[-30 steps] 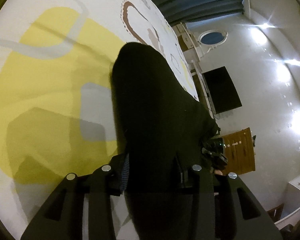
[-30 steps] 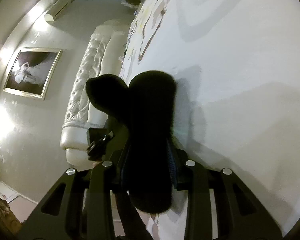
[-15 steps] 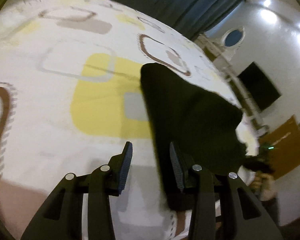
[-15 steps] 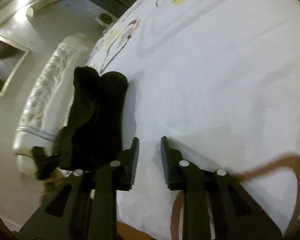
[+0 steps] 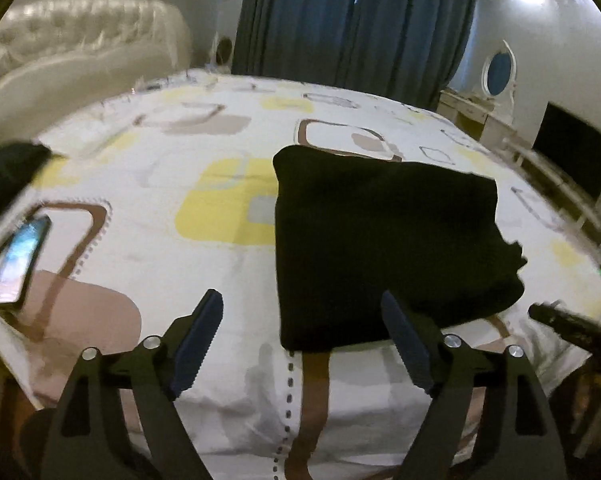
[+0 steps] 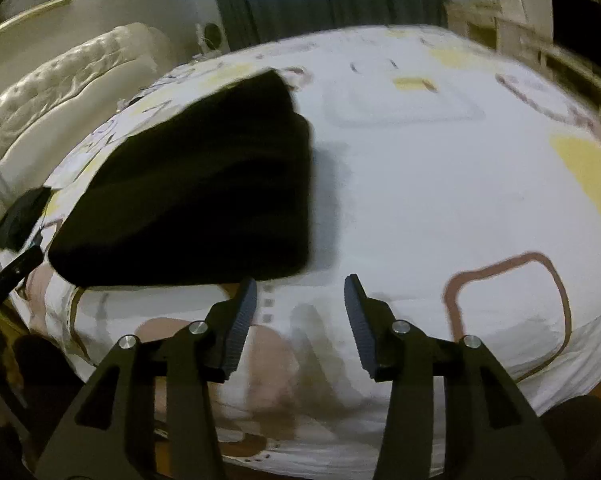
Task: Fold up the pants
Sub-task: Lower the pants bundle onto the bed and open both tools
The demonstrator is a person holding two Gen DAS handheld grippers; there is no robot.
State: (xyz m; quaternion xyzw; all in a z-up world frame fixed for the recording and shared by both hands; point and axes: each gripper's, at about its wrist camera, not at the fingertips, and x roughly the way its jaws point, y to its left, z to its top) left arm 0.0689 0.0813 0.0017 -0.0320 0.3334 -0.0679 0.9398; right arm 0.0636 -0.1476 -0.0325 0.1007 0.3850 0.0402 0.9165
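The black pants [image 5: 388, 240] lie folded into a flat, roughly square bundle on the patterned bed sheet [image 5: 204, 184]. In the right wrist view the same pants [image 6: 204, 192] sit up and to the left of the fingers. My left gripper [image 5: 302, 308] hangs above the bed's near edge with its jaws opening wide; the near edge of the pants shows beyond the gap, apart from both pads. My right gripper [image 6: 300, 292] is also opening, with only bare sheet [image 6: 420, 184] between its fingers, just right of the bundle's near corner.
A phone [image 5: 18, 260] lies on the sheet at the left. A dark object [image 5: 8, 176] sits at the far left edge. A tufted white headboard [image 5: 80, 52], blue curtains [image 5: 352, 24] and a dark screen [image 5: 572, 160] surround the bed.
Both grippers let go of the pants, drew back toward the bed's near edge and rose. The pants now lie flat on the sheet; both pairs of jaws stand wider.
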